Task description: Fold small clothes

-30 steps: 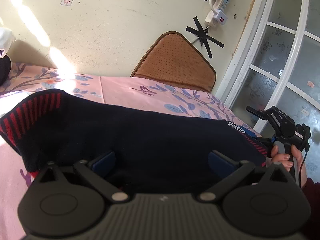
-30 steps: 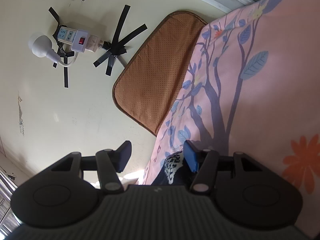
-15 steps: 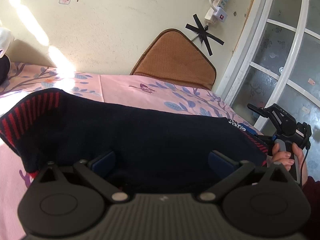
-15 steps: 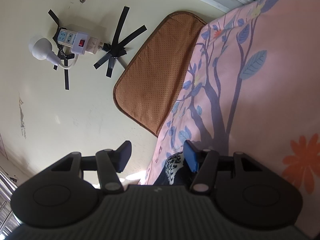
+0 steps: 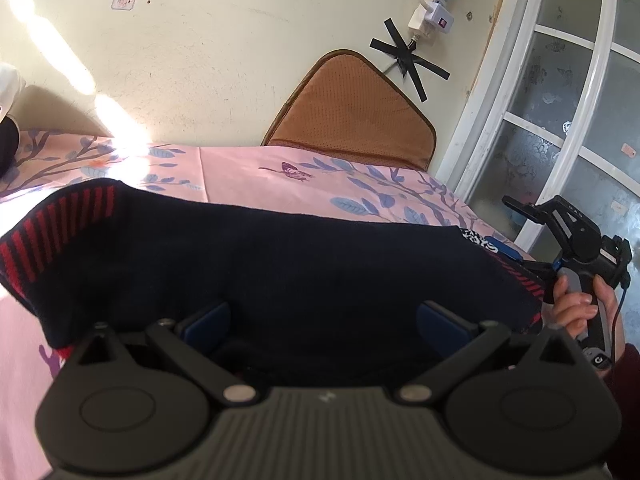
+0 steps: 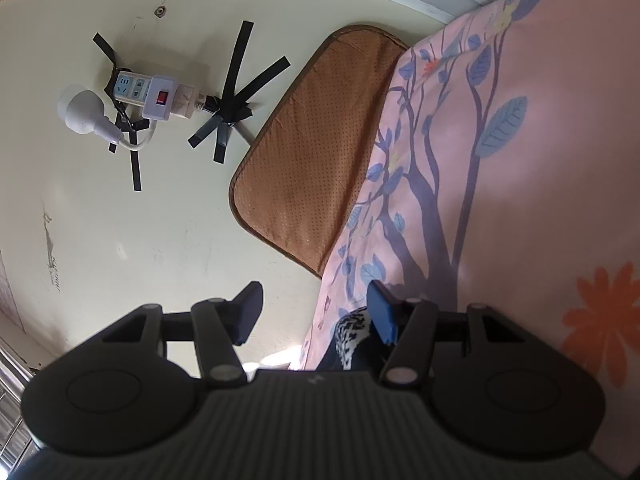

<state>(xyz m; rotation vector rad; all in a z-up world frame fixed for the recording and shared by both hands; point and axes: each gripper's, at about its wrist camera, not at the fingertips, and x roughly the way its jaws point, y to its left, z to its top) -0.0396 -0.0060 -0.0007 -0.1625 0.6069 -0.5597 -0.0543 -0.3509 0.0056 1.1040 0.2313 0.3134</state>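
A dark navy garment [image 5: 280, 264] with red-striped cuffs lies on the pink floral bedsheet [image 5: 320, 184]. My left gripper [image 5: 324, 316] is open, its fingers wide apart at the garment's near edge. My right gripper [image 5: 516, 260] shows at the garment's right end with a hand on its handle. In the right wrist view the right gripper [image 6: 316, 308] is open and tilted sideways; a black-and-white patterned bit of the garment [image 6: 352, 336] sits just below its blue finger [image 6: 382, 312].
A brown cushion [image 5: 352, 112] leans against the cream wall behind the bed. A power strip [image 5: 434, 4] is taped to the wall above it. A white-framed glass door [image 5: 560, 100] stands at the right. The sheet [image 6: 520, 160] fills the right of the right wrist view.
Both views have shifted slightly; the left gripper's view has dropped a little. Both grippers stay open and the garment has not visibly moved.
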